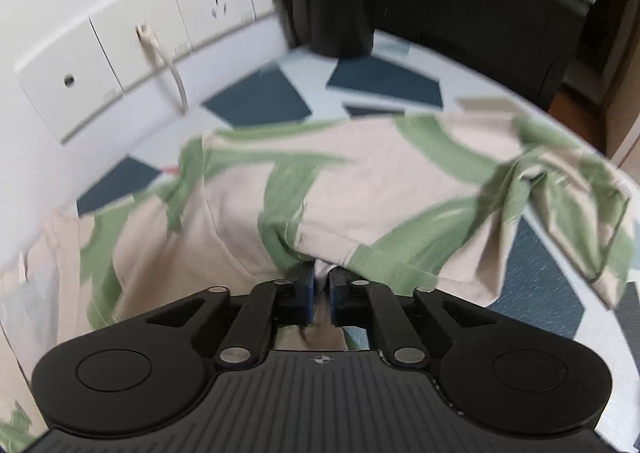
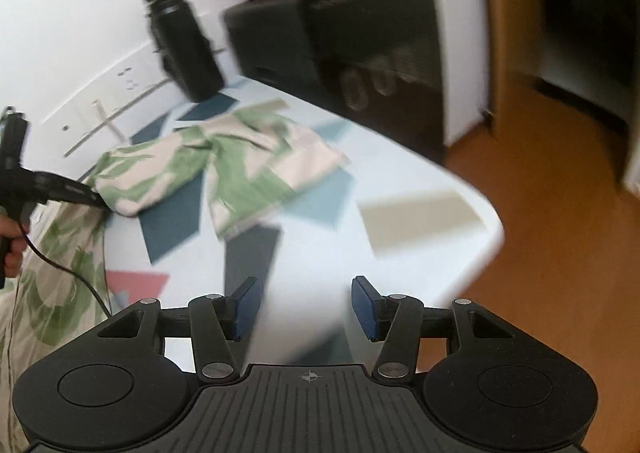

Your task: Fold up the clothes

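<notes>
A cream garment with green leaf print (image 1: 360, 189) lies partly folded on the patterned tablecloth (image 1: 256, 97). My left gripper (image 1: 322, 285) is shut on the garment's near edge, cloth pinched between its blue pads. In the right wrist view the garment (image 2: 224, 165) lies at the table's far left, and the left gripper (image 2: 76, 193) holds its left end, with more cloth hanging off the table edge. My right gripper (image 2: 306, 305) is open and empty above the near part of the table, well clear of the garment.
A black bottle (image 2: 184, 41) and a black box (image 2: 340, 49) stand at the back of the table. Wall sockets with a white cable (image 1: 168, 69) line the left wall. The rounded table edge (image 2: 492, 229) drops to a wooden floor (image 2: 560, 253) at right.
</notes>
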Available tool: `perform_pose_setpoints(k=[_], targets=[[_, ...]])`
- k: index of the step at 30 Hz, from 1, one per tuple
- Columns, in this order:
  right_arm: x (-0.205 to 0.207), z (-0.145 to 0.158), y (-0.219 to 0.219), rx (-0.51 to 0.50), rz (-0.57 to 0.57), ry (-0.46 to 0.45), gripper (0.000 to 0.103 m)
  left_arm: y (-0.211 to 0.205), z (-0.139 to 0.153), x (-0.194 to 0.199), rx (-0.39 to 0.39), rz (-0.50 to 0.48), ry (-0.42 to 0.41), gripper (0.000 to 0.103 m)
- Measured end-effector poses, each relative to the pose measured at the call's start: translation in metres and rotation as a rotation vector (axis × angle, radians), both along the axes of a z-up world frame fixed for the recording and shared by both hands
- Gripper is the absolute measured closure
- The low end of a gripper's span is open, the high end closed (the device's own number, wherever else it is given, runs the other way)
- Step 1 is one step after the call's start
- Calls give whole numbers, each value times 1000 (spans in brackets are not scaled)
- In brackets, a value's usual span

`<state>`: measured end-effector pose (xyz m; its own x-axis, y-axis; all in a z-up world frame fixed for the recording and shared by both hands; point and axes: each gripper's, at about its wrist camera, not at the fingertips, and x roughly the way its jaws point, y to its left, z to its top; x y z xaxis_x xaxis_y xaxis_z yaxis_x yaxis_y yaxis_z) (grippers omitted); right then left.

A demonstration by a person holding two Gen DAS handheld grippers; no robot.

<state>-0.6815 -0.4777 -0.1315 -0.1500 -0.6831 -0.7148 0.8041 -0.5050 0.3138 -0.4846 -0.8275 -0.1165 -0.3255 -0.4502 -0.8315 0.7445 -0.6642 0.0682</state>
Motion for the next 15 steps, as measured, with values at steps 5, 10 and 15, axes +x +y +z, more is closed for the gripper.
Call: perform_pose_setpoints(k=[5,10,15], targets=[[31,-14,51,98,-222,43,56,-6,14,14,23,-20,69,99],[68,-35,99,94,-287,-118,55,-4,23,21,52,-33,123,99],[115,-53,94,15,-107,-207,49,-5,26,16,41,-20,148,99]])
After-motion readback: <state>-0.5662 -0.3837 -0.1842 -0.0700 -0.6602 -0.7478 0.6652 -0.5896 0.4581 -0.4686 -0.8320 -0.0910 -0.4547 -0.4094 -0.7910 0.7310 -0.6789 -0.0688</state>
